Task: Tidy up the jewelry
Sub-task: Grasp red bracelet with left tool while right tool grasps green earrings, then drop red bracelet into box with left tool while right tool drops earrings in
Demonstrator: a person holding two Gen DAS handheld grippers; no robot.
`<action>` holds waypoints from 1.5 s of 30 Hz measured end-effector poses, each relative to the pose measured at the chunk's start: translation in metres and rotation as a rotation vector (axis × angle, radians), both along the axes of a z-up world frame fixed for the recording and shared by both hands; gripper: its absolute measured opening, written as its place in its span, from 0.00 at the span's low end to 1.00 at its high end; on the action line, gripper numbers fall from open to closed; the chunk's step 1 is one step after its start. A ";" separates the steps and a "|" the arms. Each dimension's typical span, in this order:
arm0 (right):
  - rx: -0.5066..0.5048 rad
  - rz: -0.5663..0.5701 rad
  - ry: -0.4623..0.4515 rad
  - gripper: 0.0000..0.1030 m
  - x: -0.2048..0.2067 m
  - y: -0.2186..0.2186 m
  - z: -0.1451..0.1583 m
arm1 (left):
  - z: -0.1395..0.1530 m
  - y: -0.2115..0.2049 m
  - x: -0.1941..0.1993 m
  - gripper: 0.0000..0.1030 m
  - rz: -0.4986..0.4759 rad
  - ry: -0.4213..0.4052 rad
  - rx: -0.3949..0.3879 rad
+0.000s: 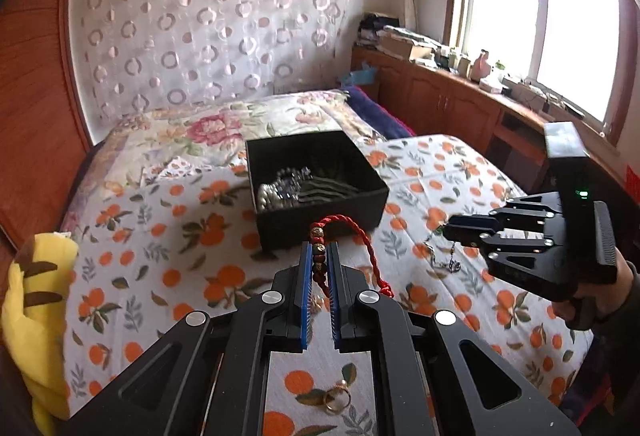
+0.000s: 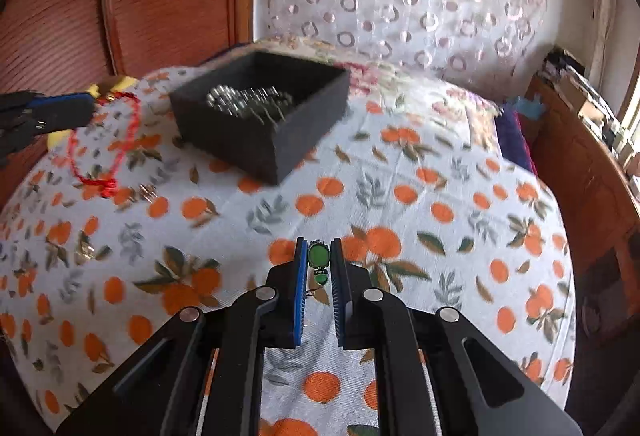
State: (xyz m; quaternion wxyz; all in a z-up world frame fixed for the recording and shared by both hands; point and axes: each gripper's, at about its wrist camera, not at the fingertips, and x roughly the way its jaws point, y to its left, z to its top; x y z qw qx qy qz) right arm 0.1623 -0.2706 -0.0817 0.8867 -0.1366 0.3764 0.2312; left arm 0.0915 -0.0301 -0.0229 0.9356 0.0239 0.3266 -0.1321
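the left gripper (image 1: 319,256) is pinched tight on a red cord bracelet (image 1: 362,242) just in front of the black box (image 1: 320,224) on the bedspread (image 1: 160,220). the right gripper (image 2: 319,256) is clamped on a green-stone pendant (image 2: 318,255), well clear of the box.

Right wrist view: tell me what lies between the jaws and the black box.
Only bare orange-print bedsheet between the right gripper, shut on a green pendant, and the black box.

Daylit bedroom, brightly lit by a blown-out window (image 1: 540,19) at upper right. Strong fisheye bending with dark corners. Right wrist view motion-blurred across the bedspread (image 2: 440,195); soft shadow beside the black box (image 1: 316,187).
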 end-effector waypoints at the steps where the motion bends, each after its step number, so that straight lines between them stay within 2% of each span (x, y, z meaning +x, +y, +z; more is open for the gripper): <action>1: 0.008 0.005 -0.014 0.12 -0.002 0.001 0.007 | 0.001 0.001 0.001 0.06 0.003 -0.002 -0.002; 13: 0.048 0.068 -0.114 0.12 0.002 0.017 0.068 | 0.009 0.007 0.024 0.06 0.026 -0.028 0.001; 20: 0.061 0.094 -0.145 0.12 0.025 0.038 0.093 | 0.010 0.011 0.048 0.06 0.048 -0.029 -0.001; 26: 0.082 0.066 -0.149 0.12 0.055 0.051 0.102 | 0.012 0.016 0.062 0.06 0.056 -0.020 -0.003; 36: 0.068 0.030 -0.118 0.13 0.096 0.065 0.095 | 0.011 0.016 0.079 0.06 0.064 -0.009 0.002; 38: 0.074 0.017 -0.095 0.17 0.101 0.064 0.092 | 0.010 0.014 0.083 0.06 0.064 -0.006 0.006; 40: 0.081 0.010 -0.081 0.25 0.104 0.061 0.089 | 0.009 0.013 0.087 0.06 0.063 -0.003 0.004; 42: 0.074 -0.009 -0.076 0.45 0.106 0.058 0.088 | 0.007 0.012 0.093 0.06 0.062 0.004 0.001; 45: 0.062 -0.003 -0.079 0.46 0.103 0.054 0.087 | 0.004 0.009 0.101 0.06 0.061 0.014 0.000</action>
